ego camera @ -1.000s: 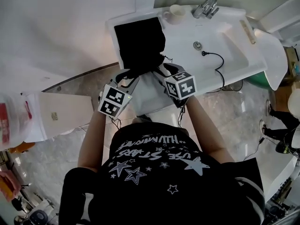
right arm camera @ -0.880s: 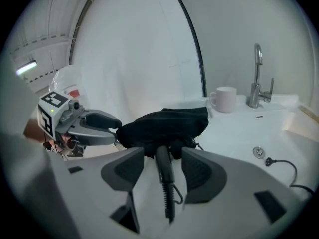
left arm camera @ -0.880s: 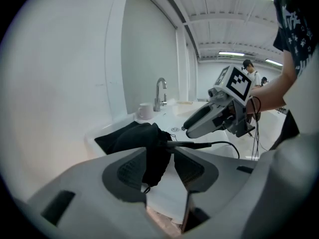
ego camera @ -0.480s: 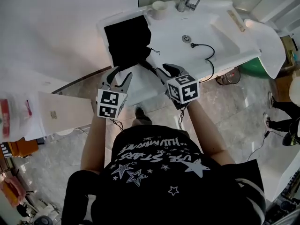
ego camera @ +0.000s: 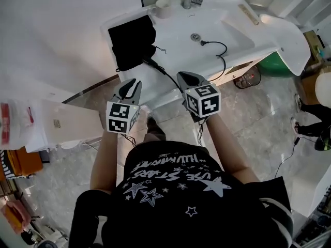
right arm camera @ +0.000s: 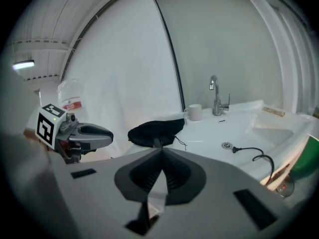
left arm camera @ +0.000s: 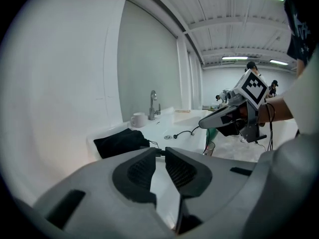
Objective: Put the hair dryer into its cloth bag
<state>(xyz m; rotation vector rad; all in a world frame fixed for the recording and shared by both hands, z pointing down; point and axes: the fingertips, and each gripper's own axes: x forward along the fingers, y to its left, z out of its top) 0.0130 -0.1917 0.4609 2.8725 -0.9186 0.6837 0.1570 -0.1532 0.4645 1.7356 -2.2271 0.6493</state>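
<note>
Hair dryer itself doesn't show, my guess is it's inside the black cloth bag, upper left on the sink worktop, with only its cord trailing over the front edge and back into the basin. Left tongs are closing on nothing, right tongs pinched together empty, both clear of the edge over open floor, so only that cord could snag

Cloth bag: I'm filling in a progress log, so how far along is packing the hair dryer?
Seemingly done: the cloth bag lies bulging on the sink, with no dryer body showing outside. In hand: nothing. The left hand-held gripper is closing empty and the right hand-held gripper is shut empty. Possibly left: the cord trails out, with the plug in the basin.
</note>
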